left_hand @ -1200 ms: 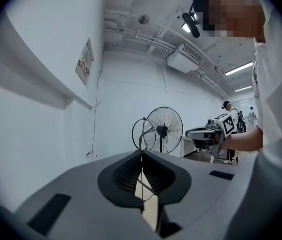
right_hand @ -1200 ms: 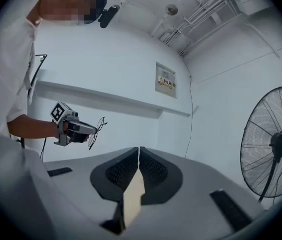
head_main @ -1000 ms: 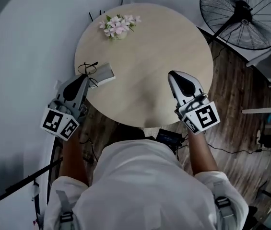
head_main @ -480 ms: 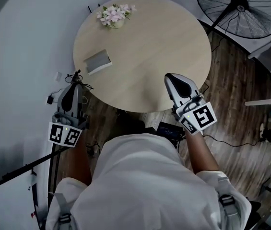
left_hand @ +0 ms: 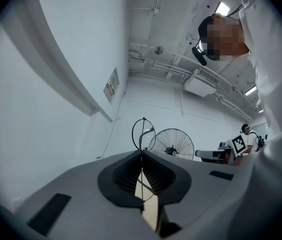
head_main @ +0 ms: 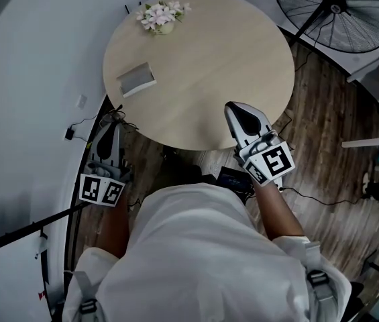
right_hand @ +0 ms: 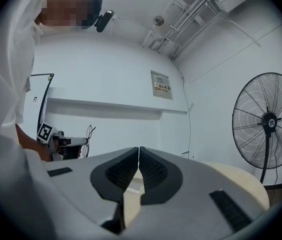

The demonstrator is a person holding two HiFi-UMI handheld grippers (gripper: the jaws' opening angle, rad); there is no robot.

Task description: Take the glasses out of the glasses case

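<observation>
The grey glasses case (head_main: 136,79) lies on the left part of the round wooden table (head_main: 209,66). My left gripper (head_main: 109,125) is off the table's left edge, over the floor, and is shut on the thin wire-framed glasses (head_main: 114,115). In the left gripper view one round lens (left_hand: 143,133) sticks up past the closed jaw tips of the left gripper (left_hand: 142,155). My right gripper (head_main: 235,106) hovers at the table's near edge, shut with nothing in it; in its own view the right gripper (right_hand: 139,150) has its jaws together. That view also shows the glasses (right_hand: 90,133) at the left.
A small vase of pink and white flowers (head_main: 161,15) stands at the table's far edge. A large standing fan (head_main: 333,19) is to the right of the table on the wooden floor. Cables (head_main: 75,129) trail by the white wall on the left.
My left gripper has drawn back from the case, off the table's left edge and toward me, carrying the glasses. The right gripper has pulled back a little. The case stays on the table.
</observation>
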